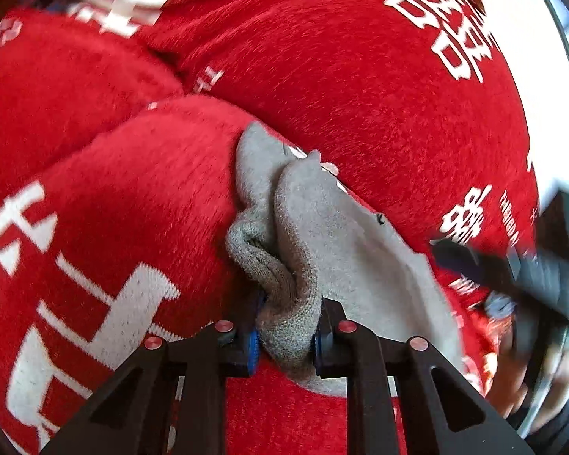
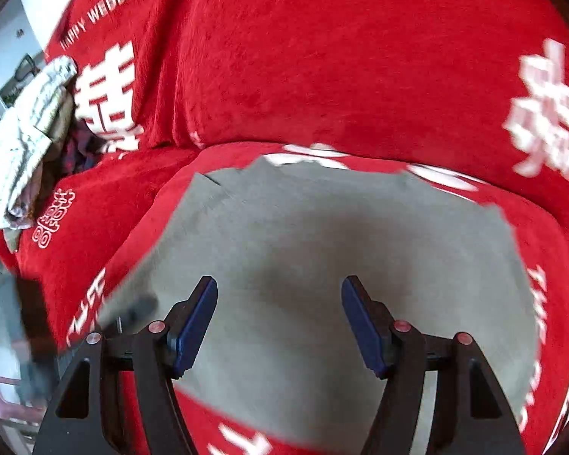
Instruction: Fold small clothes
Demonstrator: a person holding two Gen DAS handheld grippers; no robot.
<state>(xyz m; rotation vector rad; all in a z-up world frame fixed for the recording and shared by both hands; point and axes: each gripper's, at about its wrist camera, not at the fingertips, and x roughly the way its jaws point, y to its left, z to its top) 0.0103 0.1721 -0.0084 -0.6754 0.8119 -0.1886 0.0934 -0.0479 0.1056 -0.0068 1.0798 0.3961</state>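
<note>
A small grey garment (image 2: 322,250) lies spread on a red blanket with white characters (image 2: 322,76). In the left wrist view my left gripper (image 1: 286,337) is shut on a bunched ribbed edge of the grey garment (image 1: 284,303), which trails away to the right over the blanket (image 1: 95,197). My right gripper (image 2: 278,322) is open and empty, its blue-padded fingers (image 2: 193,326) hovering just above the middle of the flat grey cloth. The right gripper shows blurred at the right of the left wrist view (image 1: 512,269).
A pile of white and patterned clothes (image 2: 30,132) sits at the left edge of the blanket. A fold between cushions (image 2: 178,125) runs behind the garment. White floor or wall (image 1: 542,57) lies beyond the blanket at the right.
</note>
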